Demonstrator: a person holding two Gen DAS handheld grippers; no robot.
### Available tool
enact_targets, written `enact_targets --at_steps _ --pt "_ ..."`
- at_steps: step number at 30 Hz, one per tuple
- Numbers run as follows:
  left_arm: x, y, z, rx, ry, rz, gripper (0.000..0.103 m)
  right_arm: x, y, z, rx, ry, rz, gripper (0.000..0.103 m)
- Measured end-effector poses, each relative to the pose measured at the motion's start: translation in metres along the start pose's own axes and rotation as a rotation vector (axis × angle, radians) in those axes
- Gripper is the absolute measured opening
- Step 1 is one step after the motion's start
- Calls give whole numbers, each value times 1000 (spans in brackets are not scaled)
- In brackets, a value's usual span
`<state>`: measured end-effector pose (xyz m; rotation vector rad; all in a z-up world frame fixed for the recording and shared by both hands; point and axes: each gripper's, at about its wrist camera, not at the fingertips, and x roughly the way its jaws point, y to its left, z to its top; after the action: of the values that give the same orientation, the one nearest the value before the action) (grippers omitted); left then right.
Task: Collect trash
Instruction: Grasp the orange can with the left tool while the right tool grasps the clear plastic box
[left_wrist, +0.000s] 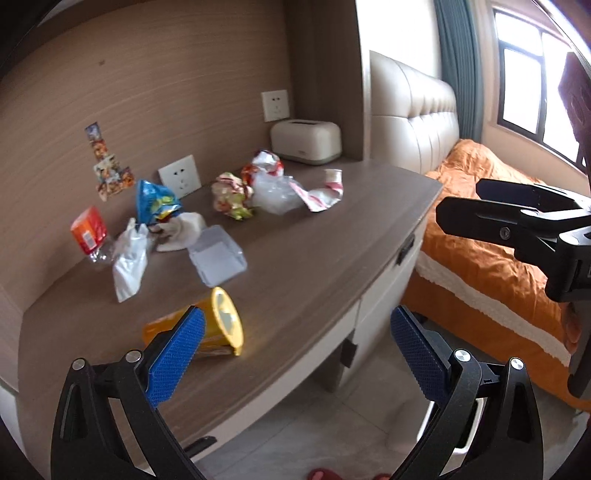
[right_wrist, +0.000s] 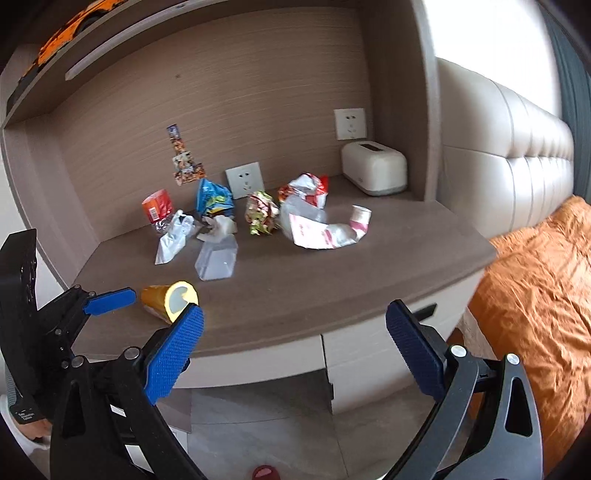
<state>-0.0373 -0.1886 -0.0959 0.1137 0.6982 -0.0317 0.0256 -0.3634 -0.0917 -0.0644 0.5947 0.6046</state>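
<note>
Both the left gripper (left_wrist: 297, 350) and right gripper (right_wrist: 293, 347) had their jaws wide apart, holding nothing. Nearest, lower left, a yellow cup (left_wrist: 218, 325) lay tipped on the surface (left_wrist: 314, 258). It looked light, thin-walled and crushable, best pinched gently across its rim.

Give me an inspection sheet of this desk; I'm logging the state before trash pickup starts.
Surface: brown desk top, litter toward the back.
Job's things: yellow cup on its side near the front edge; clear plastic box; blue snack bag; red-label bottle; crumpled wrappers; paper cup.
Clutter: cream tissue box.
Grippers: left gripper and right gripper open, holding nothing.
Cables: nothing seen.
Surroundings: orange bed, padded headboard, wall sockets.
</note>
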Motion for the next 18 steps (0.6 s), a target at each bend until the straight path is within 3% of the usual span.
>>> enact_targets --at_steps 4,9,14,18 --pt "0 38 -5 21 -24 10 98 29 24 21 -51 15 64 98" --pt "22 74 -10 128 20 9 98 76 46 32 -61 68 115 98" --pt "48 91 -15 184 77 -69 98 121 61 34 -43 123 133 98" --pt "65 96 -17 200 120 -184 98 153 70 38 -60 157 124 98"
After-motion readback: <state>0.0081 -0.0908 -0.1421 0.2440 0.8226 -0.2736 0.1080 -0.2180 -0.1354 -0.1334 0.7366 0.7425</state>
